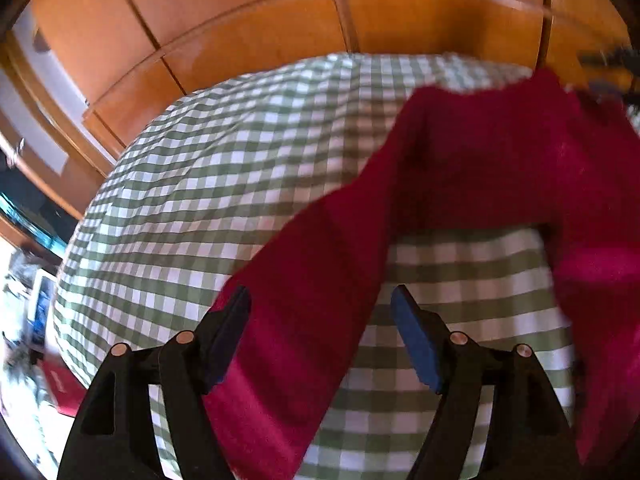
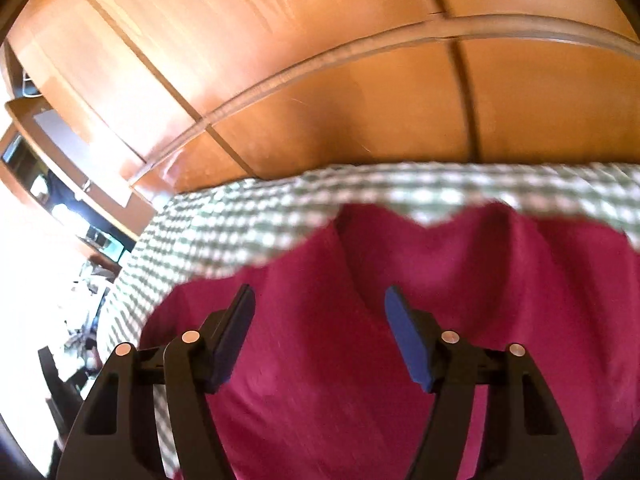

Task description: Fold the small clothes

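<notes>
- Crimson soft-knit small garment lies on the green-and-white checked bedcover, spread from the near centre out to the far right; orange wooden wardrobe doors stand beyond the bed's far edge.
- Risk: a long strip of the garment runs near-left through the left gripper; closing on that strip alone would likely drag the rest askew and leave a crooked fold.
- Risk: cloth looks loose and rumpled, so a shallow pinch could slip or catch only one layer. Bedcover is soft too, so a deep pinch may grab the checked cloth along with it.
- Risk: both views are motion-blurred, so fast moves here could flip the far edge out of line.
- Left gripper jaws: wide apart, blue pads clear, red strip passing between them; left pad seems to touch the cloth, hard to be sure through the blur. Nothing clamped.
- Right gripper jaws: wide apart, hovering over the garment's main body, which fills the near half of the right wrist view; wavy far edge sits just short of the bed's far side. Holding nothing.
</notes>
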`<state>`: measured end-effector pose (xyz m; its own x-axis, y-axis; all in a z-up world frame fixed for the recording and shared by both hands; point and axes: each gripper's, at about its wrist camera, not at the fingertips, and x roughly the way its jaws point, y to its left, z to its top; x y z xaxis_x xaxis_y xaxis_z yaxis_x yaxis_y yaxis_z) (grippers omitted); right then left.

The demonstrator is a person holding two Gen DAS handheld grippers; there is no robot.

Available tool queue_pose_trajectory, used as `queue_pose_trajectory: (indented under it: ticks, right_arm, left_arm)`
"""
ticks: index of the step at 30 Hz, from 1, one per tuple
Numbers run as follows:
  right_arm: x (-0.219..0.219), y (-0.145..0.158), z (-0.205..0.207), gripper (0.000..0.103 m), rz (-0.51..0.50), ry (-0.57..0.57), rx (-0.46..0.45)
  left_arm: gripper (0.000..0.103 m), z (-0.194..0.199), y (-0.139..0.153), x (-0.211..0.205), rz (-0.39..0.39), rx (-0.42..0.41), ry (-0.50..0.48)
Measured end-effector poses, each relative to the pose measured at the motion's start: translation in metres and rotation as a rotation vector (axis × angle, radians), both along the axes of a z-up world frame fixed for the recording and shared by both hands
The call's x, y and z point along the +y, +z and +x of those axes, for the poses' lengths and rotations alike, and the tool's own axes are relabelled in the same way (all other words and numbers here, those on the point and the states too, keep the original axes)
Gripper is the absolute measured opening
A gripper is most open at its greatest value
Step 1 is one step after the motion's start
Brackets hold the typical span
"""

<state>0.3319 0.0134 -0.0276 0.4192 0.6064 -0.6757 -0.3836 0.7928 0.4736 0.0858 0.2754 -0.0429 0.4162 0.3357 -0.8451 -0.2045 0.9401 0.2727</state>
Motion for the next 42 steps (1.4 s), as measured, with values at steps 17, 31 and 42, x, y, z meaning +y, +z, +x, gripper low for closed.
queue_pose_trajectory:
  ticks: [17,31,42]
  right_arm:
    - [0.077,-0.043,0.053,0.000,-0.376,0.018,-0.040]
    - [0.014,-0.030,-0.082,0.066,-0.248,0.060,-0.088]
    - [-0.044,-0.052,-0.182,0.070,-0.244,-0.009,-0.016]
  left_arm:
    - [0.023,0.035,0.012,0.181,-0.413,-0.021,0.365]
    - [0.086,-0.044,0.052,0.248,-0.279,-0.211,0.555]
    - [0.089,-0.145,-0.003,0.203,-0.490,-0.375,0.555]
